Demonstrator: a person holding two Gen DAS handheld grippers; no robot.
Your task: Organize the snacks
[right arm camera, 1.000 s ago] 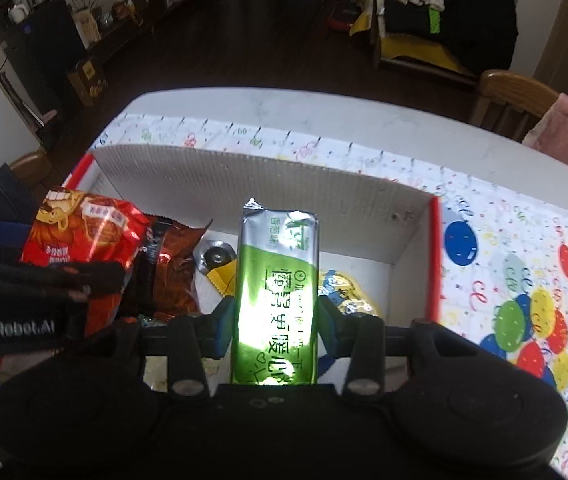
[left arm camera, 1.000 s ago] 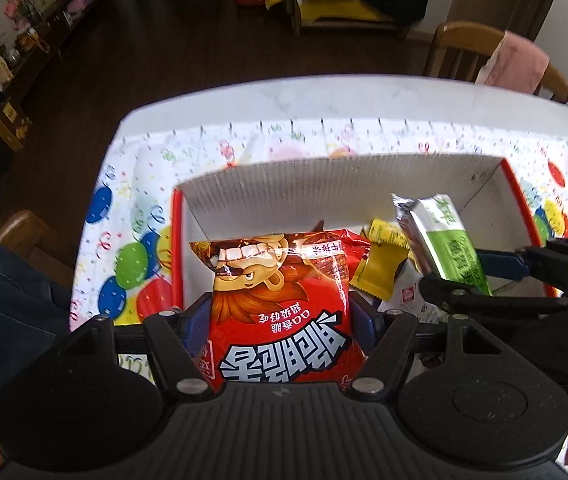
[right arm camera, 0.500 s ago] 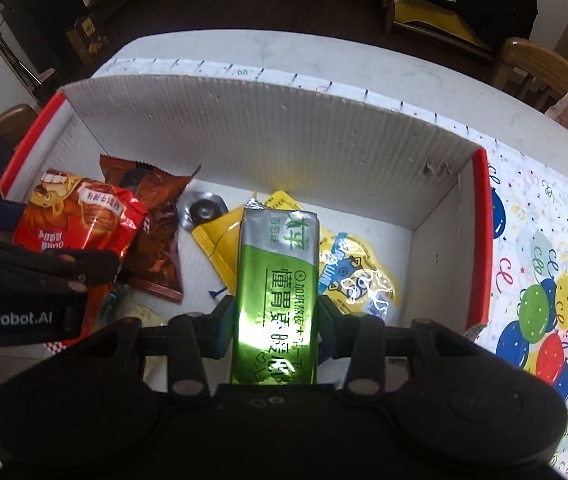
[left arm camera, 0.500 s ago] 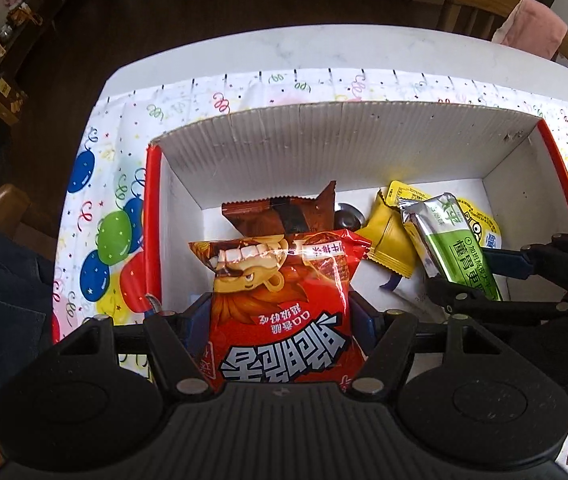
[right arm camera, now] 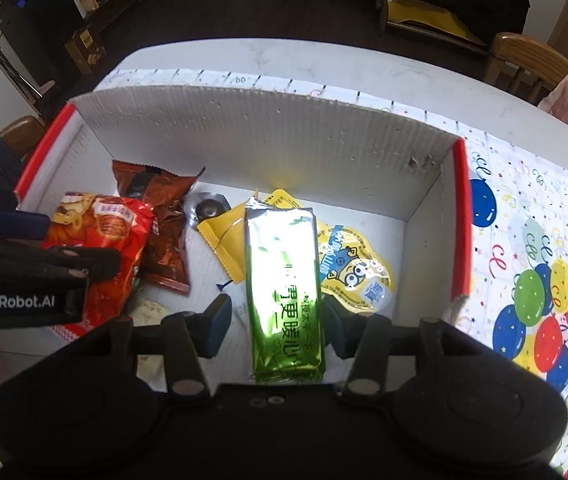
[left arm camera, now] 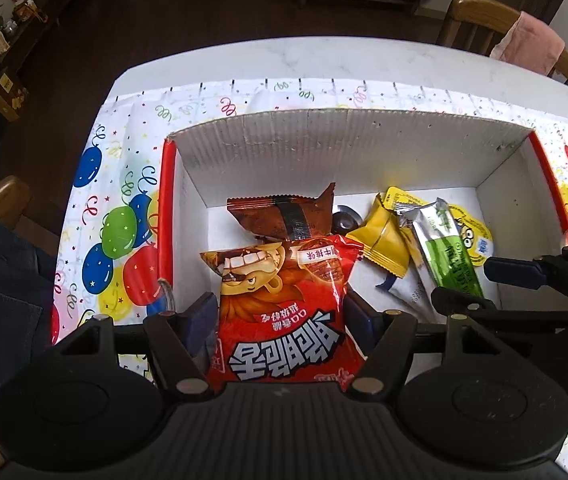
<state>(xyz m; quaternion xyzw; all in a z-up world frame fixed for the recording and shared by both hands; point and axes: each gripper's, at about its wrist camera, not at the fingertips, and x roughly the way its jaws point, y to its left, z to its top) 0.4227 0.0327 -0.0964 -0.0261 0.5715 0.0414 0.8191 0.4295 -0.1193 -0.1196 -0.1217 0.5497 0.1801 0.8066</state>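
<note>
In the box [left arm camera: 364, 148], on the left, the left tool [left arm camera: 279, 316] holds the red snack bag [left arm camera: 284, 320] between its pads, above the brown packet [left arm camera: 284, 216]. On the right, the right tool [right arm camera: 275, 320] stands wide, and the green packet [right arm camera: 284, 280] lies loose between its fingers. Better to lower the red bag flat on the free floor at the left before opening.

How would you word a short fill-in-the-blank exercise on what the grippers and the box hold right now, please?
1. The left gripper is shut on a ___ snack bag with a lion face.
2. Between the open fingers of the right gripper lies the green pack, over a ___ cartoon pouch.
3. The tablecloth under the box is printed with ___.

Missing words: red; yellow; balloons.
</note>
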